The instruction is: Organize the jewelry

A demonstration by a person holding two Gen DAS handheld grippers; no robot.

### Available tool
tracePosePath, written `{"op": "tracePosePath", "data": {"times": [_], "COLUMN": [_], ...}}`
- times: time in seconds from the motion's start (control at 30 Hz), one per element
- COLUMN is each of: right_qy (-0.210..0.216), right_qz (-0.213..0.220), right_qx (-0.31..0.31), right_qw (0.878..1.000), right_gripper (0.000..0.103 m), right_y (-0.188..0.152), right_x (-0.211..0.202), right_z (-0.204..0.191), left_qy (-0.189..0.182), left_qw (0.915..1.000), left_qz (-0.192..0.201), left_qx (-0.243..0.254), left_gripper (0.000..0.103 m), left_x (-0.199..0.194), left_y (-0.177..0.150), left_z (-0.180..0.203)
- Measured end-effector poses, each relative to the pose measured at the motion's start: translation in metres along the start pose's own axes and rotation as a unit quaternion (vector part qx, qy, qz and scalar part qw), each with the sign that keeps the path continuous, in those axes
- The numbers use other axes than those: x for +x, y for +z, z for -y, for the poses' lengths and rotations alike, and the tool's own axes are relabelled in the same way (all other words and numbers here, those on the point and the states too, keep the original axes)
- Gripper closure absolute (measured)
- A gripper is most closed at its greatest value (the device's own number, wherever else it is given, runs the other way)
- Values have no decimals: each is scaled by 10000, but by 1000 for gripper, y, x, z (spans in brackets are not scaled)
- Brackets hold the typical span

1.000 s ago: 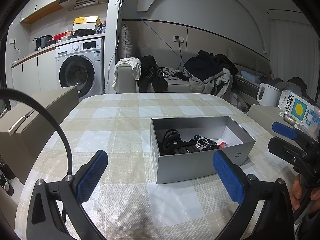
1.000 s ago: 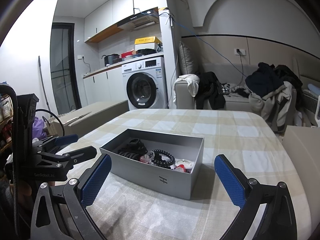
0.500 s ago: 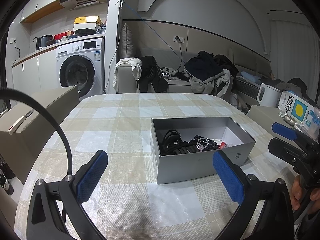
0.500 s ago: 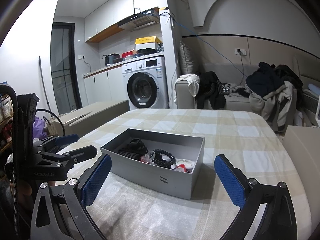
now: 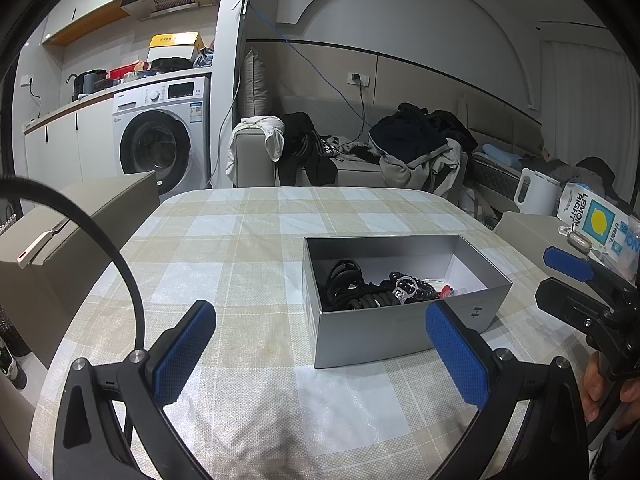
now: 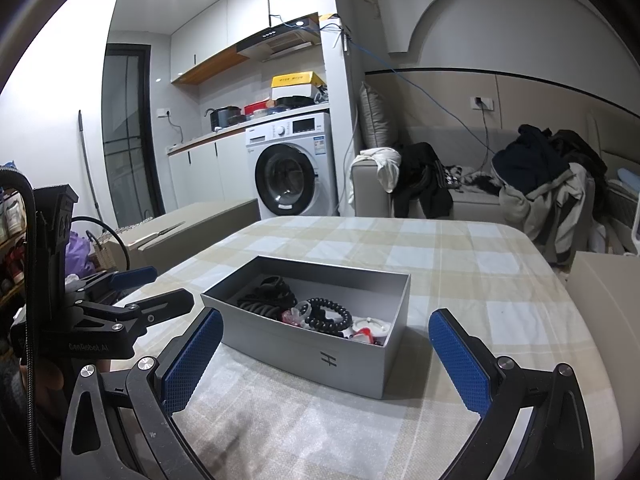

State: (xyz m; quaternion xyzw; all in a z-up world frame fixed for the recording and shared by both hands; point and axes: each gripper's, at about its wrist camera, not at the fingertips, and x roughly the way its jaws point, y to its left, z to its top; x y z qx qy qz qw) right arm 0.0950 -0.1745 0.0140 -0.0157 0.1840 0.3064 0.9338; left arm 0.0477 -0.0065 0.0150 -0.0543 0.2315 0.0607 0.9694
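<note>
A grey open box (image 5: 404, 332) sits on the checked tablecloth (image 5: 240, 248) toward the middle of the table, its long axis running across both wrist views and skewed to the cloth's checks; in the right wrist view the near long wall, printed with a small dark mark, faces the camera and a corner points toward the left gripper (image 6: 160, 292). Inside, a tangle of black cords or bands (image 5: 352, 288) fills the left end, a black beaded bracelet (image 6: 330, 314) lies mid-box beside a clear plastic piece, and small red and white bits (image 6: 368, 330) sit at the right end. The left gripper's blue pads are spread wide, holding nothing. The right gripper (image 6: 326, 356) is likewise spread wide and empty, hovering just short of the box.
</note>
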Motion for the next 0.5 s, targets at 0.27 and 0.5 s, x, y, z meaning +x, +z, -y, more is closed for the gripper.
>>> {"op": "tracePosePath", "data": {"times": [0.27,0.5], "right_qy": [13,42], "right_qz": [-11,-31], "right_qx": [-15,-43], "right_qw": [10000,10000], "right_gripper": [0,0], "right_y": [0,0], "right_x": [1,2], "right_z": [-1,-1], "left_qy": [-4,-4], "left_qw": [10000,10000], "left_qz": [-9,37], "left_qx": [14,38], "left_gripper": [1,1], "left_x": [1,-1], "left_y": [0,-1], "left_z": [0,0]}}
